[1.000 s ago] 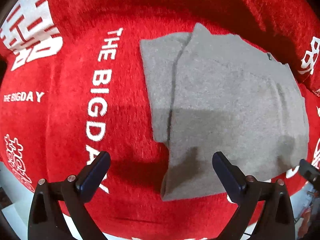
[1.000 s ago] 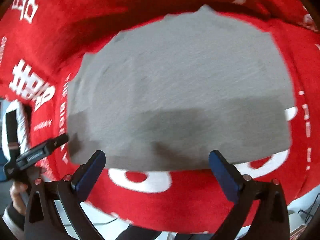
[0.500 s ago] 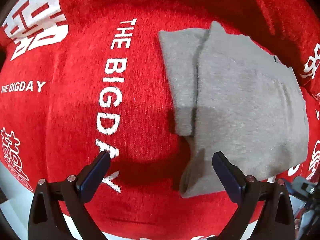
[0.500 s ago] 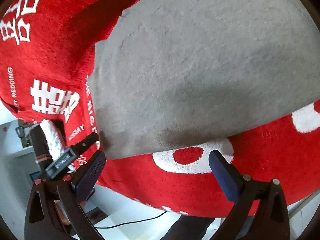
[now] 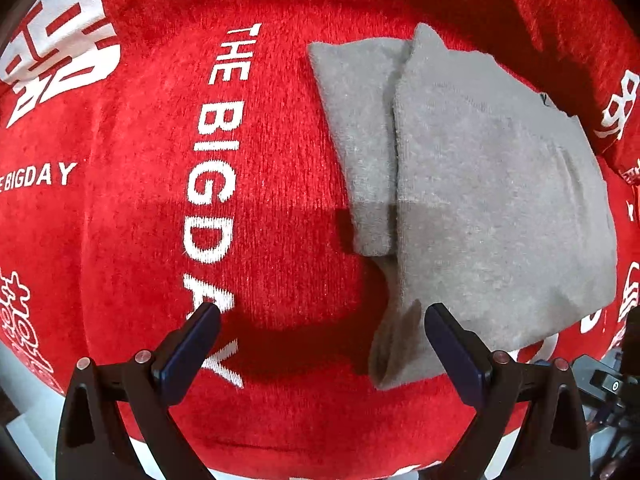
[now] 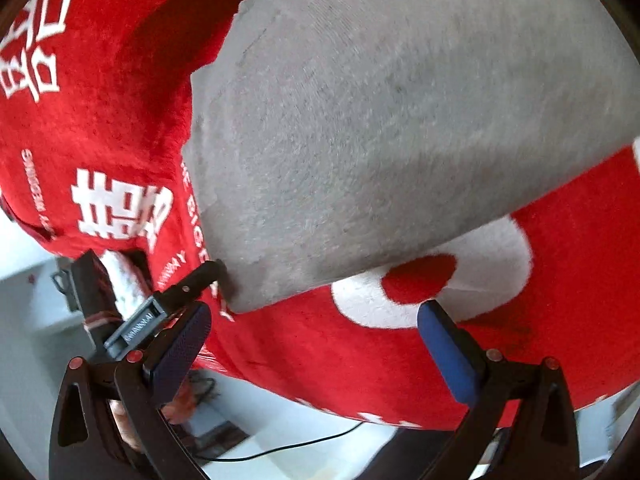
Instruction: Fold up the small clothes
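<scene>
A grey folded garment (image 5: 480, 184) lies flat on a red cloth (image 5: 260, 208) with white lettering. A narrower folded strip shows along its left side. My left gripper (image 5: 320, 320) is open just in front of the garment's near left corner, which lies beside the right finger; nothing is between the fingers. In the right wrist view the grey garment (image 6: 400, 120) fills the upper frame. My right gripper (image 6: 314, 314) is open in front of its near edge, over the red cloth (image 6: 320, 360), holding nothing. The left gripper's finger (image 6: 200, 276) reaches that garment corner.
The red cloth (image 6: 100, 100) drapes over the surface's front edge, with pale floor (image 6: 280, 432) and a dark cable below. A person's hand (image 6: 120, 424) shows low at the left. Part of the other gripper (image 5: 604, 376) sits at the far right of the left wrist view.
The left view has shifted, so the garment now sits further right and its near left corner lies by the right finger. The right gripper has come closer to the garment and tilted. Both stayed open.
</scene>
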